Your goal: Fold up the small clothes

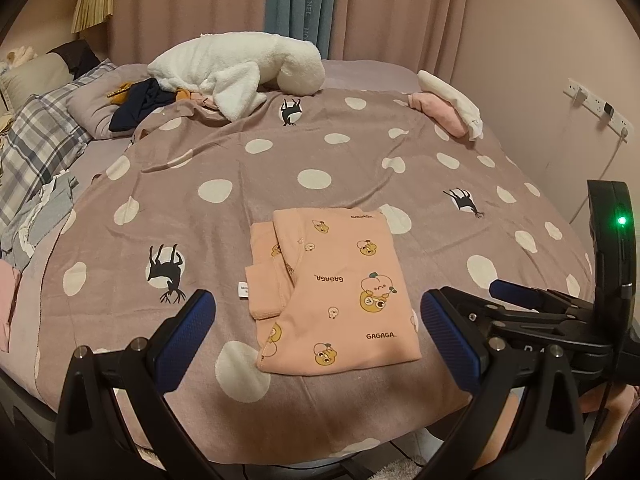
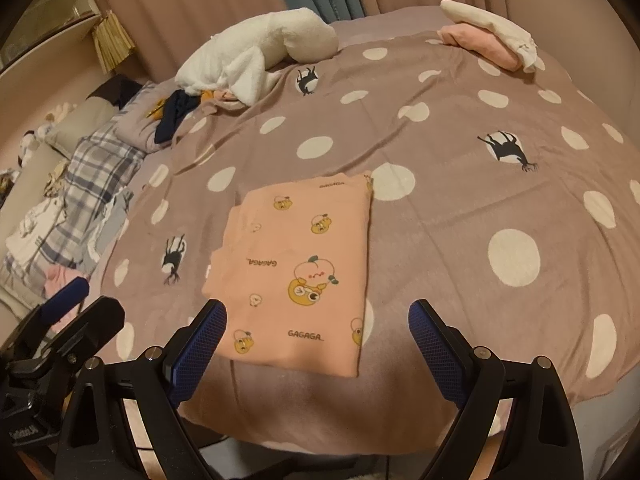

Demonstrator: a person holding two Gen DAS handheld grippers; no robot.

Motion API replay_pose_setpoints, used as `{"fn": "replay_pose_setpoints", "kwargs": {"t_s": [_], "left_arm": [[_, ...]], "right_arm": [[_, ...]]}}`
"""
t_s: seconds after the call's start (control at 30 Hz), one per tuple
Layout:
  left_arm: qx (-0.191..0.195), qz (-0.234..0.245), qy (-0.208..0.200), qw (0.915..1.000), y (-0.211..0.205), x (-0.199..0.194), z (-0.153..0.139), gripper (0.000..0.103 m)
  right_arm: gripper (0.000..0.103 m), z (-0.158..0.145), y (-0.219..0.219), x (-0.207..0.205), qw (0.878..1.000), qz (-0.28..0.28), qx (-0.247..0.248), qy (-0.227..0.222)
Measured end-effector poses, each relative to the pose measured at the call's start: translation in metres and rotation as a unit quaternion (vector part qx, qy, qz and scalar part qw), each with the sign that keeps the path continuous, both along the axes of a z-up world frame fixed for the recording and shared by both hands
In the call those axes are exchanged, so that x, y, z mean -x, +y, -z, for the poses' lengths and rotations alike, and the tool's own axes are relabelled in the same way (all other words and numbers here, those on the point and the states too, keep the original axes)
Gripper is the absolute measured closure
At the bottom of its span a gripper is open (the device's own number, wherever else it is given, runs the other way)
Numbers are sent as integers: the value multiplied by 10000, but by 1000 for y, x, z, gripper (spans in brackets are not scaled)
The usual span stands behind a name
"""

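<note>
Nearest the cameras, the left gripper (image 1: 316, 324) and the right gripper (image 2: 318, 344) hang above the near edge of the bed, each with its blue-padded black jaws spread wide and nothing between them; neither touches cloth, a posture that suggests a pause between handling steps rather than a grasp. Between and just beyond the fingertips lies the peach-pink cotton child's garment printed with cartoon bears and the word GAGAGA (image 1: 332, 288), flat on the mauve bedspread with large white dots and black deer silhouettes (image 1: 240, 184). The garment is already doubled into a rough rectangle, one sleeve tucked in along its left side and a white care label showing at that edge, so the fold appears largely done; its place close to the bed's near edge keeps it within reach of both grippers. Farther off and well apart from it, a folded pale-pink piece under a cream cloth (image 1: 448, 108) rests near the far right of the bed, probably a stack of finished items. At the far left centre, a fluffy white fleece bundle (image 1: 236, 72) lies beside dark navy clothing (image 1: 140, 108), seemingly items awaiting folding. Plaid grey bedding (image 1: 36, 140) occupies the left margin.
</note>
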State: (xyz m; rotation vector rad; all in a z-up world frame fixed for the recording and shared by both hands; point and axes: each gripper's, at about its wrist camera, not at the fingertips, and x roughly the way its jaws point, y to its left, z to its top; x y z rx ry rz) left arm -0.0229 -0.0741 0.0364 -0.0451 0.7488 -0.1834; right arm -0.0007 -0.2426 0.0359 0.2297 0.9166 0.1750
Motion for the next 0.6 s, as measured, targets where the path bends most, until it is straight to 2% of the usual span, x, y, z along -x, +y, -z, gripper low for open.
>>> {"fn": "replay_pose_setpoints", "kwargs": {"t_s": [0.6], "left_arm": [[-16,3,51,10000,5,-3,7,0]], "right_arm": [[11,7,8,-4,9999,-33,94,140]]}}
